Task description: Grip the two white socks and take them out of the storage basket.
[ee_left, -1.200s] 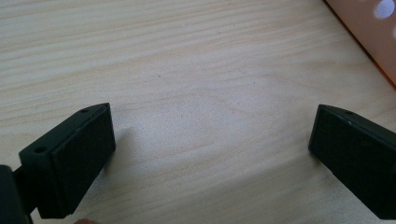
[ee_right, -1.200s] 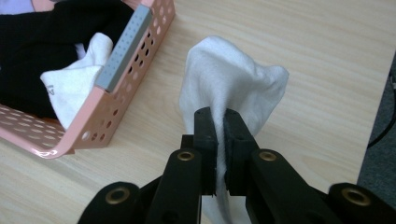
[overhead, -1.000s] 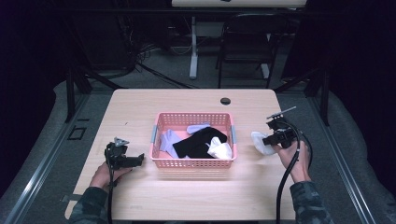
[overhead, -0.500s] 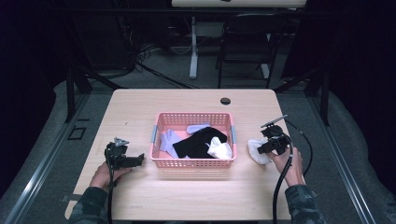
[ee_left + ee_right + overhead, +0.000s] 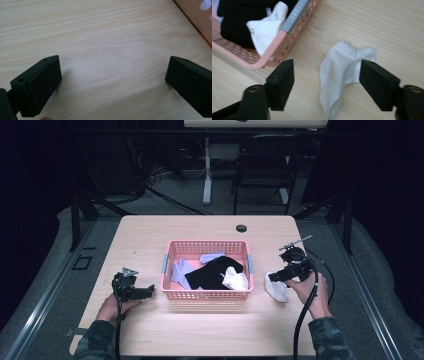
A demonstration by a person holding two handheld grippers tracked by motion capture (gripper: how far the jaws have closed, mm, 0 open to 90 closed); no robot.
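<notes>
While right gripper (image 5: 325,83) hangs jaws wide over white sock (image 5: 342,72), sock lies flat on table (image 5: 387,30) just beside pink basket (image 5: 274,58), released. Left gripper (image 5: 112,82) open, idle. Farther in basket: black garment (image 5: 216,272), white sock, lavender pieces left to unload, I judge.

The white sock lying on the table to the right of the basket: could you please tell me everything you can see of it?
The white sock is a short ankle sock of soft, knit-looking fabric, lying limp and creased on the wooden table, bent near the middle. It rests just outside the pink basket, apart from its wall. The right hand-held gripper stands over it with jaws open on either side, not gripping it. Only the table visibly touches it.
</notes>
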